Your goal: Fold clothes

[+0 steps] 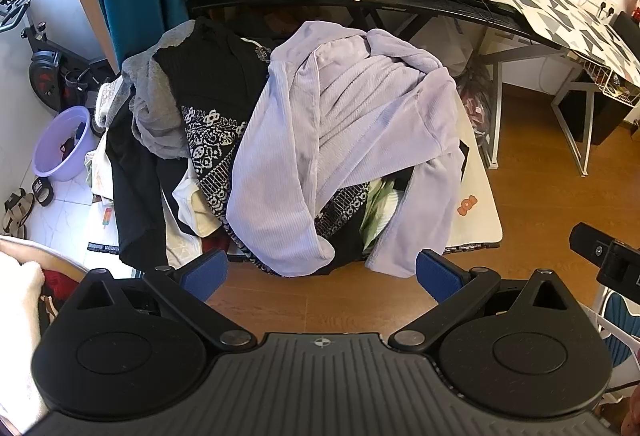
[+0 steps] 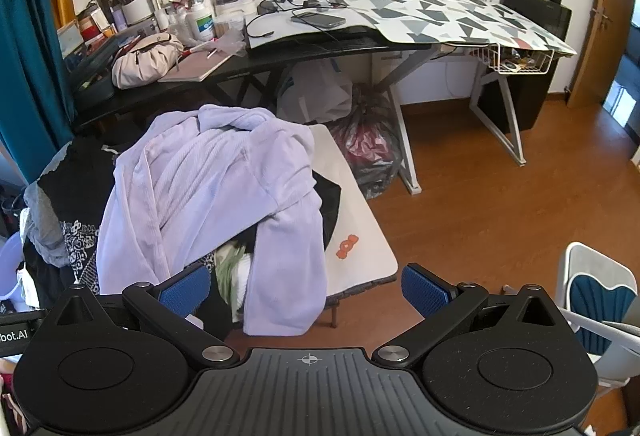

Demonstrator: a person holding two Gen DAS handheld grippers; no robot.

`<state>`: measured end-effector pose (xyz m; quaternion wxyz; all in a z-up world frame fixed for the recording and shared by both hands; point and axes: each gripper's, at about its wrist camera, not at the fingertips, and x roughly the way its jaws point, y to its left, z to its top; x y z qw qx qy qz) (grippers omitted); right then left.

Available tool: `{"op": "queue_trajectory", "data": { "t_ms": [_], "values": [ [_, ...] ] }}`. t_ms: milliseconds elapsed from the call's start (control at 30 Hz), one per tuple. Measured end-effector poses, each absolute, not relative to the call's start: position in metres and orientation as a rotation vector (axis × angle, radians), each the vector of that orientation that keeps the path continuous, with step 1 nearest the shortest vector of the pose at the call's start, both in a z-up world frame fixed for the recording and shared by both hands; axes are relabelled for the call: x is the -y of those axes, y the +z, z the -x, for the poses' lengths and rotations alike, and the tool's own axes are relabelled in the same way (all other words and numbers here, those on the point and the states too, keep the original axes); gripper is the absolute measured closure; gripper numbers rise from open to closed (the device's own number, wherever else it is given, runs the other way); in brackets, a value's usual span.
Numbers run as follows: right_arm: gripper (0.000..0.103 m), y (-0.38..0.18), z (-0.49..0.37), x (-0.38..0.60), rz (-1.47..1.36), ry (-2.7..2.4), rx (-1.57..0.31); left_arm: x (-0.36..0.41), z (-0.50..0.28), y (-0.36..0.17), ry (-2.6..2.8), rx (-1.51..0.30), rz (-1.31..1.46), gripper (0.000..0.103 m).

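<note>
A lilac ribbed robe [image 1: 344, 140] lies crumpled on top of a clothes pile on a small white folding table [image 1: 480, 212]; one sleeve hangs over the near edge. Under it lie a black garment with white print [image 1: 212, 140] and a grey top [image 1: 156, 116]. My left gripper [image 1: 320, 274] is open and empty, held back from the table's near edge. In the right wrist view the robe [image 2: 216, 196] is at left on the table [image 2: 360, 252]. My right gripper [image 2: 306, 288] is open and empty, near the table's front right corner.
A cluttered black desk [image 2: 256, 60] and a desk with a patterned mat [image 2: 460, 16] stand behind. Bags [image 2: 372, 152] sit under the desk. A purple basin [image 1: 64, 144] and an exercise bike [image 1: 44, 52] are at left. A white chair [image 2: 596, 296] is at right. Wooden floor [image 2: 500, 204].
</note>
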<state>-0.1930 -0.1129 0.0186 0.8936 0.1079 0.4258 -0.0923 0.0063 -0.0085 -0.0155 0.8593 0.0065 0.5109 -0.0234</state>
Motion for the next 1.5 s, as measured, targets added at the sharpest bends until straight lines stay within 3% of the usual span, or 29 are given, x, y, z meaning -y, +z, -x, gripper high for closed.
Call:
{"op": "queue_trajectory", "data": {
  "t_ms": [1500],
  "values": [
    [0.001, 0.010, 0.191, 0.138, -0.278, -0.209, -0.900, 0.037, -0.010, -0.016, -0.058, -1.083, -0.085, 0.001]
  ]
}}
